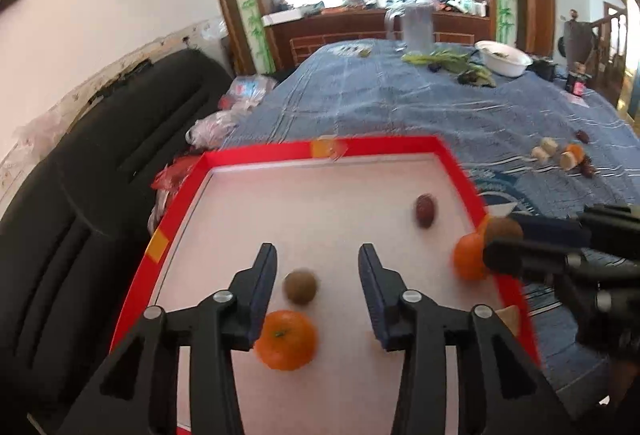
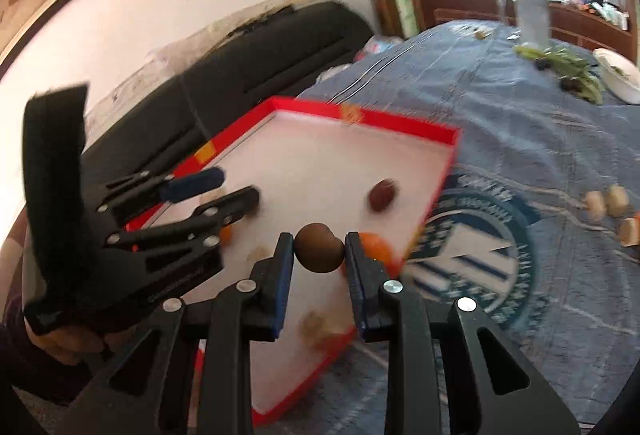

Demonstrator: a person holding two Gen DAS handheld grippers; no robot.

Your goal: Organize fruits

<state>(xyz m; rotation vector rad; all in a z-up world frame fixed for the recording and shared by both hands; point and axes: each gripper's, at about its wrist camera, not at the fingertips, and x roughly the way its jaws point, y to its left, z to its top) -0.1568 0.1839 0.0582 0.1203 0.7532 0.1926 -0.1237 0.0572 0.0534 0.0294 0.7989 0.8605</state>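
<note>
The right gripper (image 2: 319,249) pinches a small brown round fruit (image 2: 319,247) between its blue-padded fingers and holds it above the near right edge of the red-rimmed tray (image 1: 256,153), just beside an orange (image 1: 469,255) that lies against that edge; the step in hand looks like carrying this fruit into the tray. The left gripper (image 1: 317,265) hangs spread and empty over the near part of the tray; a kiwi-like brown fruit (image 1: 301,286) and a second orange (image 1: 286,339) lie on the white floor between its fingers, and a dark red fruit (image 1: 425,210) sits toward the far right corner. More pieces (image 1: 560,155) lie on the blue cloth beyond the tray's right edge, well apart from it; the next move probably calls for lowering the held fruit onto bare floor, clear of the orange, before letting go.
</note>
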